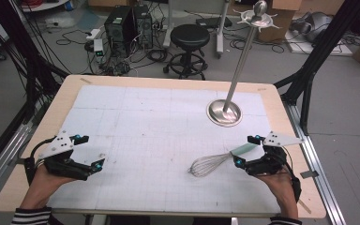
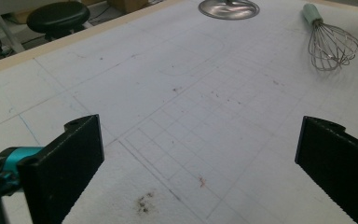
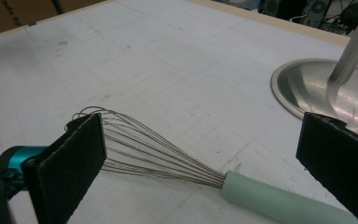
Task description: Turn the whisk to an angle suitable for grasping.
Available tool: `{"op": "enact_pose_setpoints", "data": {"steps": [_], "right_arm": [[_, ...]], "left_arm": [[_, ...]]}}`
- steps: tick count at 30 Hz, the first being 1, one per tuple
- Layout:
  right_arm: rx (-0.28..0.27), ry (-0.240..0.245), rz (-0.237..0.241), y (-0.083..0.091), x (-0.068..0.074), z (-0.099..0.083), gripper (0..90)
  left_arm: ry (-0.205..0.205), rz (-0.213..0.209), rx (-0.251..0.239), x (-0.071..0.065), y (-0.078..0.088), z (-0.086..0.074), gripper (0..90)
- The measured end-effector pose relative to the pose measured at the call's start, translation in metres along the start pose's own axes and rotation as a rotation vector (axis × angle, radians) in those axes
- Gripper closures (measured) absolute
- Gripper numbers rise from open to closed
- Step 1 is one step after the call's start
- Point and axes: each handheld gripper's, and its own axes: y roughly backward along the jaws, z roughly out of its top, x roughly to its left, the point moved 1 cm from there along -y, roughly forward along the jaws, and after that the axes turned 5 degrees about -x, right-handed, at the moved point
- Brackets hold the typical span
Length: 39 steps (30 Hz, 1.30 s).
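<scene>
Your left gripper (image 1: pixel 90 151) sits over the near left part of the white gridded mat (image 1: pixel 159 122) that covers the light wooden table (image 1: pixel 65 93), its black jaws spread wide with bare mat between them. In the left gripper view those jaws frame a stretch of grid lines and a few small dark specks, with the whisk far off at the upper right.

Your right gripper (image 1: pixel 246 150) is at the near right, also released, its jaws set wide apart on either side of the wire balloon whisk with the pale green handle (image 1: pixel 215 161). The whisk lies flat on the mat, its wire head pointing toward the middle of the table and its handle running back between your jaws; neither pad touches it. In the right gripper view the wires pass just behind your left-hand jaw.

Beyond the whisk stands a tall metal pole stand on a round steel base (image 1: pixel 224 112), near the far right of the mat.
</scene>
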Motion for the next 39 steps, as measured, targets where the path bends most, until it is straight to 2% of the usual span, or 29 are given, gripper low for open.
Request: {"op": "enact_pose_setpoints", "data": {"steps": [11,16,19,25,28,33,39], "right_arm": [[0.013,0.002,0.001,0.004,-0.003,-0.002,0.5],[-0.008,-0.010,-0.015,0.011,-0.005,0.000,0.5],[-0.007,-0.001,-0.019,0.013,-0.005,0.002,0.5],[0.003,0.024,0.007,0.016,-0.006,0.013,0.5],[0.045,0.060,0.046,0.018,-0.009,0.021,0.5],[0.114,0.119,0.066,0.022,-0.014,0.031,0.5],[0.172,0.159,0.108,0.027,-0.021,0.039,0.5]], "left_arm": [[0.000,-0.003,0.003,0.001,0.000,-0.001,1.7],[-0.003,-0.008,-0.001,0.001,0.000,-0.001,1.7],[0.001,-0.009,-0.007,0.001,0.000,0.000,1.7],[-0.001,-0.014,-0.010,0.003,0.002,0.000,1.7],[-0.004,-0.013,-0.009,0.003,0.003,0.001,1.7],[-0.010,-0.010,-0.011,0.003,0.004,0.002,1.7],[-0.012,-0.015,-0.006,0.002,0.003,0.001,1.7]]}}
